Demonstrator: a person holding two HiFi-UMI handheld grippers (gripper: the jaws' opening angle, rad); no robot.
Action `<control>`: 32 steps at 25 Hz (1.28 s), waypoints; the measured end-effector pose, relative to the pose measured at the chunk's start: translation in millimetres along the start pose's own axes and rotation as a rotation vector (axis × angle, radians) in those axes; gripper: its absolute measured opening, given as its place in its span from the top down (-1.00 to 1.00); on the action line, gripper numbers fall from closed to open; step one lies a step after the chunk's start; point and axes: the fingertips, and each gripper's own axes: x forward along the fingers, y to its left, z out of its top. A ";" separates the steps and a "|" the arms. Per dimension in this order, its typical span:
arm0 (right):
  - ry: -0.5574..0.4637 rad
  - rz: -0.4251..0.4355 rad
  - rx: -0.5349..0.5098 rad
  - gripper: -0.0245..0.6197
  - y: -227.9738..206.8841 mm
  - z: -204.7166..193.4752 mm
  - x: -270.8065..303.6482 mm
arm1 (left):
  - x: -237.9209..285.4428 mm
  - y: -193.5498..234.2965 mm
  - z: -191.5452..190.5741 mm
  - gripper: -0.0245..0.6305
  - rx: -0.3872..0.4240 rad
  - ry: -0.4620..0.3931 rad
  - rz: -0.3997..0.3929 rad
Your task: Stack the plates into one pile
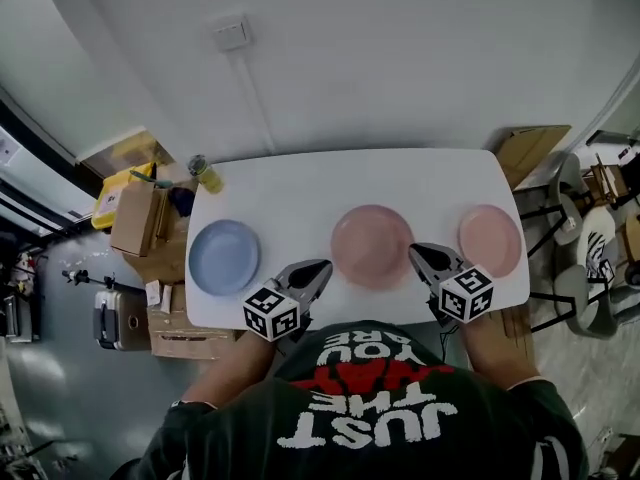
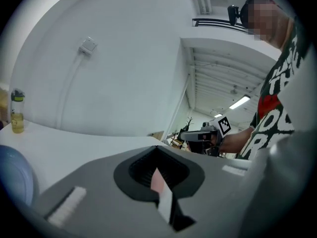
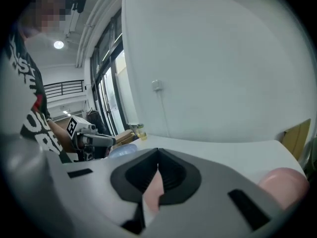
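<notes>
Well apart, three plates (image 1: 224, 256) (image 1: 371, 245) (image 1: 490, 239) line table's (image 1: 300, 183) near edge.

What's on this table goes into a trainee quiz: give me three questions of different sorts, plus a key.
1. How many plates lie on the table?
2. True or false: both grippers stand open.
3. Which plate lies nearest the bottle? A. blue plate B. middle pink C. right pink
Key: 1. Three, none stacked. 2. False: the left gripper and right gripper are shut. 3. A.
</notes>
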 end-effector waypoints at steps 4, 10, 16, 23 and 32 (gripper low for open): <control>0.027 0.060 -0.029 0.91 -17.3 -5.4 -3.3 | 23.9 17.4 -25.9 0.90 -0.072 0.043 0.106; 0.065 0.072 -0.041 0.91 -34.2 -22.6 -18.0 | 55.5 80.8 -110.3 0.85 -0.337 0.228 0.294; 0.075 0.027 -0.019 0.91 -41.7 -35.3 -31.7 | 88.1 112.5 -165.2 0.51 -0.521 0.346 0.367; 0.123 -0.027 0.002 0.91 -45.3 -53.6 -50.2 | 105.4 123.7 -186.1 0.77 -0.748 0.310 0.409; 0.139 0.079 -0.076 0.91 -5.6 -27.8 11.8 | 42.5 155.1 -140.7 0.85 -0.856 0.132 0.440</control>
